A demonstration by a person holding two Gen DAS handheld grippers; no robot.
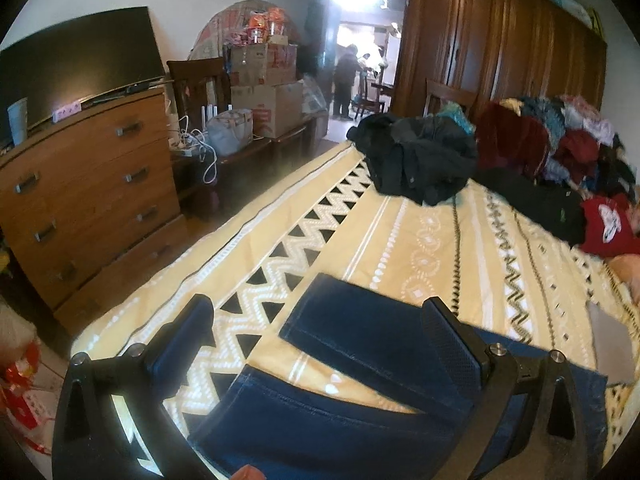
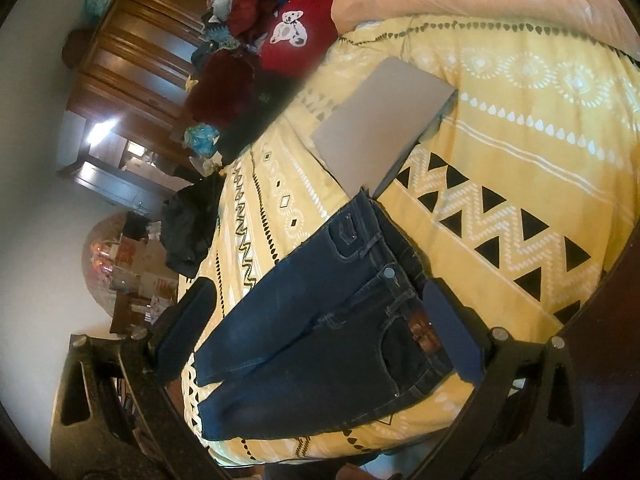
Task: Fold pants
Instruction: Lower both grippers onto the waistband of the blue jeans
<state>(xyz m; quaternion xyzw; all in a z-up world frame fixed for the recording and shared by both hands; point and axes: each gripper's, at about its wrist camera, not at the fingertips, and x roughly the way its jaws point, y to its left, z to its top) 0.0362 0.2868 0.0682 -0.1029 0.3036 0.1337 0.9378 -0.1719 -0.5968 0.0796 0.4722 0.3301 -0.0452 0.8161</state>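
Dark blue jeans (image 2: 320, 320) lie flat on the yellow patterned bedspread (image 2: 520, 152), waistband toward the laptop, both legs spread toward the bed's edge. In the left wrist view the two leg ends (image 1: 360, 364) lie side by side with a gap between them. My left gripper (image 1: 320, 320) is open and empty, hovering above the leg ends. My right gripper (image 2: 320, 300) is open and empty above the jeans, one finger (image 2: 448, 320) near the waistband.
A closed grey laptop (image 2: 380, 128) lies just beyond the waistband. A dark jacket (image 1: 420, 160) and a pile of clothes (image 1: 560, 140) lie at the bed's far side. A person in a red top (image 2: 296, 28) lies there. A wooden dresser (image 1: 88, 200) stands left of the bed.
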